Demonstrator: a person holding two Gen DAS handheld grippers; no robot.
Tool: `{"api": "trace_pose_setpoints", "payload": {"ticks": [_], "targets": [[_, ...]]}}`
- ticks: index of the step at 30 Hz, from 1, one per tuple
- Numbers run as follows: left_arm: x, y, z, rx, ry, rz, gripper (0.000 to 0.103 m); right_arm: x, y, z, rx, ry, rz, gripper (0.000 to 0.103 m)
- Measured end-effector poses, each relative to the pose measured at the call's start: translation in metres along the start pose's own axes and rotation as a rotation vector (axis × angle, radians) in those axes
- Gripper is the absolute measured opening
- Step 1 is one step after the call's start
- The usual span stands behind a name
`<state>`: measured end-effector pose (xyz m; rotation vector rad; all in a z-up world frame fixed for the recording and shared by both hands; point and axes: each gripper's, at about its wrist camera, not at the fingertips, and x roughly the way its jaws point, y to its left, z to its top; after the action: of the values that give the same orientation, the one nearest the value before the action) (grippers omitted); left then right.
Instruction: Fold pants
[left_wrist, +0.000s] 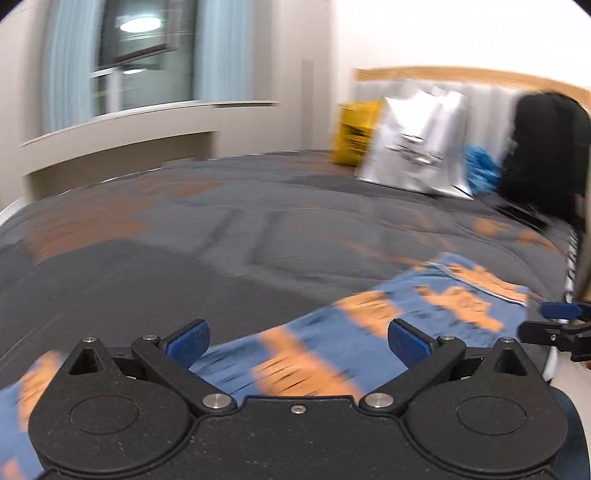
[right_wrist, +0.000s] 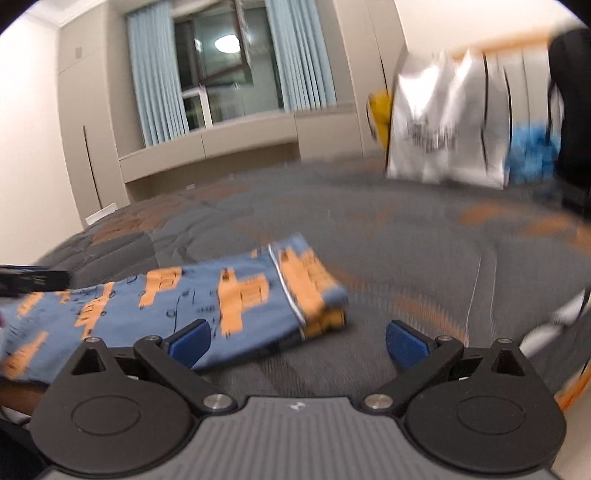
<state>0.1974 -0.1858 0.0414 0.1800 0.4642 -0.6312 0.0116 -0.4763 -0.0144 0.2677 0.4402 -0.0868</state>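
Observation:
The pants (right_wrist: 207, 299) are blue with an orange vehicle print and lie flat on the grey bed cover, waistband end to the right. In the left wrist view the pants (left_wrist: 332, 343) run from under my left gripper (left_wrist: 297, 343) out to the right. The left gripper is open and empty, its blue pads apart above the cloth. My right gripper (right_wrist: 297, 345) is open and empty, just right of the waistband end (right_wrist: 314, 291). The right gripper's fingertips (left_wrist: 554, 310) show at the right edge of the left wrist view. Both views are motion-blurred.
The grey and orange quilted bed cover (left_wrist: 221, 236) fills the middle. At the headboard stand a silver bag (left_wrist: 413, 144), a yellow bag (left_wrist: 356, 133), a blue cloth (left_wrist: 480, 170) and a black bag (left_wrist: 543, 155). A window and ledge (right_wrist: 221, 136) are behind.

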Motion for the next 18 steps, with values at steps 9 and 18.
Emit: {"api": "trace_pose_setpoints", "payload": {"ticks": [9, 18], "targets": [[0.062, -0.019, -0.002, 0.005, 0.136, -0.05, 0.102, 0.01, -0.024, 0.015, 0.193, 0.094, 0.248, 0.103], [0.042, 0.002, 0.019, -0.136, 0.065, -0.094, 0.102, 0.023, -0.03, 0.006, 0.36, -0.035, 0.138, 0.048]]}}
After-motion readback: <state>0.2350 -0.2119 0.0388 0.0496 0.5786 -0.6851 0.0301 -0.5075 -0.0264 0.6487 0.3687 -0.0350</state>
